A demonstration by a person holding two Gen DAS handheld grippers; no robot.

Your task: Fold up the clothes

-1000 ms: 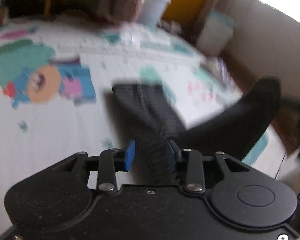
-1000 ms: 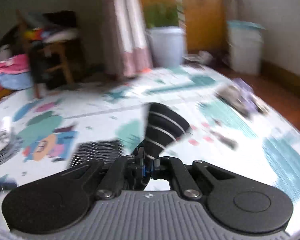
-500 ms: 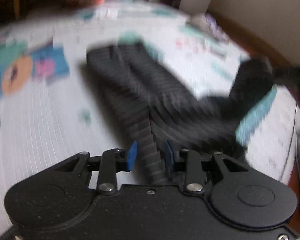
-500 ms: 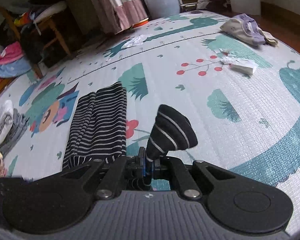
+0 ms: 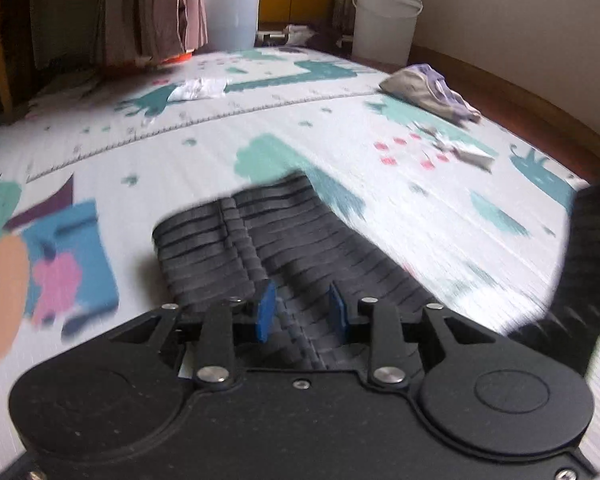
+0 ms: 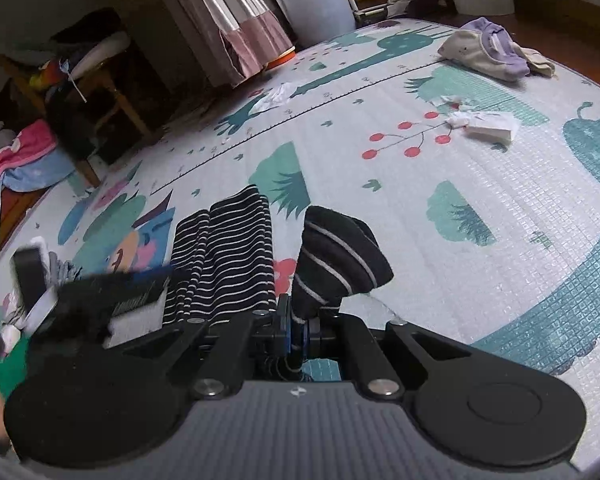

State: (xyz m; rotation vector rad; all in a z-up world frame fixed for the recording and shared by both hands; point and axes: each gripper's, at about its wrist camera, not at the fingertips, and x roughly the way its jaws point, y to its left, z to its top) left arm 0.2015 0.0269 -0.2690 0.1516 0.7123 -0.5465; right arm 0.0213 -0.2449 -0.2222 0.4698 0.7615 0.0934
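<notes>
Left wrist view: my left claw is gripping a bunched fold of one black striped garment, which is lying stretched across the play mat. Two white buckets are standing beyond the mat.

Right wrist view: my right claw is clenching a raised end of the same striped garment, its remaining part lying flat just left. One cream-and-purple garment is sitting far off.

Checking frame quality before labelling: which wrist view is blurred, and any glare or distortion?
Left wrist view: motion-smeared, the striped garment and play mat prints streaked, the white bucket sharper. Right wrist view: mostly crisp, stripes legible on the garment, only the left gripper blurred. Both: fisheye bending, no strong glare.
</notes>
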